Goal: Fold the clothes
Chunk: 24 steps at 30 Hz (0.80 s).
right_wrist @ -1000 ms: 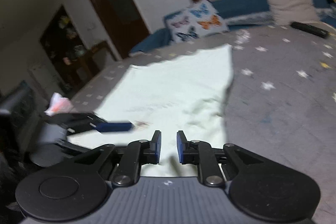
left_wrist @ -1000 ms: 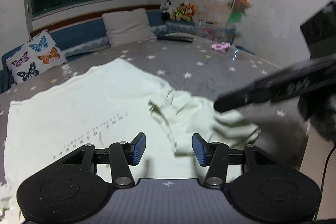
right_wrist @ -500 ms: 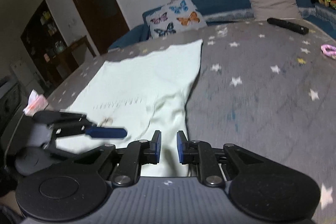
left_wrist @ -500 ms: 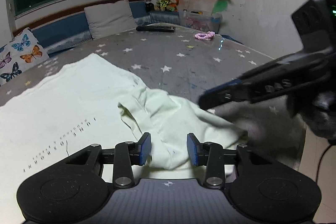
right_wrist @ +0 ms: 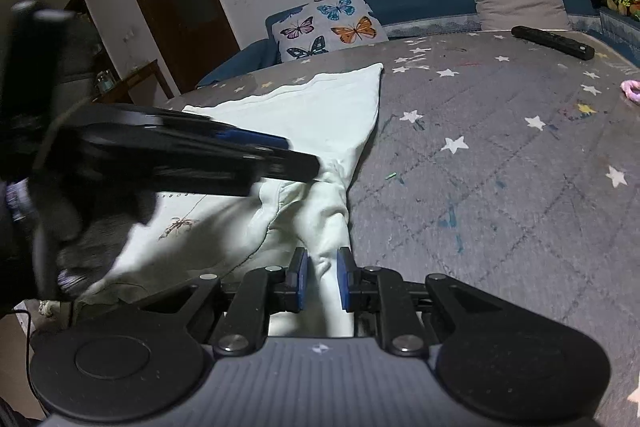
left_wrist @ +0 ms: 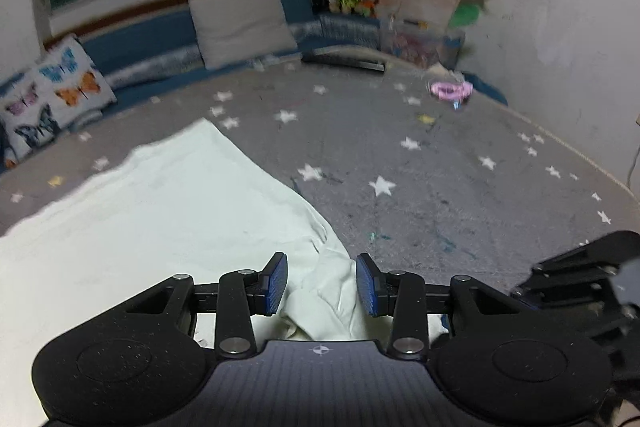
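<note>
From your left wrist, the left gripper (left_wrist: 321,283) stands partly open, its pads astride a bunched sleeve (left_wrist: 328,301) without pressing it. The pale shirt (left_wrist: 160,219) lies flat on the starred bedspread (left_wrist: 440,187), stretching away to the left. No writing shows here.

From your right wrist, the right gripper (right_wrist: 321,279) is nearly closed, pinching the sleeve (right_wrist: 326,227), whose long axis runs from the pads away toward the shirt's (right_wrist: 312,107) body. A small printed figure (right_wrist: 178,225) sits on the chest; the lettering above it is too small to read.
</note>
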{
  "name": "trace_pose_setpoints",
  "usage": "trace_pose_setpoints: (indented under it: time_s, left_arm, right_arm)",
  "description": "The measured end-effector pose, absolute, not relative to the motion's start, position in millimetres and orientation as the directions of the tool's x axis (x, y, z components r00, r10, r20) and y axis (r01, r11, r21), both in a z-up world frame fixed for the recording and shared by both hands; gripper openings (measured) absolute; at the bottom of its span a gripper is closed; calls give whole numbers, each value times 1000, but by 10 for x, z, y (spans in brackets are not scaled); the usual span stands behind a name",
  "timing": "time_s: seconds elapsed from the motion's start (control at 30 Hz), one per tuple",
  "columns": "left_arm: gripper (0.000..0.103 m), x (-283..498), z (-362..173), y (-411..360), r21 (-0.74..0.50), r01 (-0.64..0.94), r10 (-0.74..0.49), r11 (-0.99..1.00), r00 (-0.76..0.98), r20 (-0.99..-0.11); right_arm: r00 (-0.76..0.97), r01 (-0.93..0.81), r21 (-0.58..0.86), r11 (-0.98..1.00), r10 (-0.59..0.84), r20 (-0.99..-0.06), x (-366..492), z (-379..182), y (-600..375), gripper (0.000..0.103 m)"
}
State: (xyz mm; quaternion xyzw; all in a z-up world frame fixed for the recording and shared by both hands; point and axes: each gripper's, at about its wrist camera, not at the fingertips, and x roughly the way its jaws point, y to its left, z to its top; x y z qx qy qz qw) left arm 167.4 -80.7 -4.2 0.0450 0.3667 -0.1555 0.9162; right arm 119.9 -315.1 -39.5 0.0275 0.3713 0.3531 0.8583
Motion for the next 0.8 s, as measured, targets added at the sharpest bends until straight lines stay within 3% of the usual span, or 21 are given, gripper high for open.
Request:
trace_pose_setpoints:
  time_s: [0.07, 0.13, 0.23, 0.6, 0.8]
  left_arm:
    - [38, 1761, -106, -808, -49, 323, -262, 945, 659, -705]
    - [19, 1828, -158, -801, -61, 326, -268, 944, 644, -717]
    - [7, 1839, -150, -791, -78, 336, -291, 939, 652, -700]
    - [10, 1757, -10, -670, -91, 292, -278, 952, 698, -660]
    - [11, 1343, 191, -579, -69, 322, -292, 944, 723, -626]
  right_arm:
    - [476, -585, 310, 749, 627, -617, 1191, -404, -3163, 15]
    - [479, -588, 307, 749, 628, -614, 1175, -413, -3176, 15]
    - [486, -596, 290, 749, 624, -612, 1140, -420, -3178, 15]
    - [507, -613, 245, 751, 612, -607, 1041, -351, -3209, 16]
    - [536, -644, 195, 740, 618, -576, 1004, -223, -3123, 16]
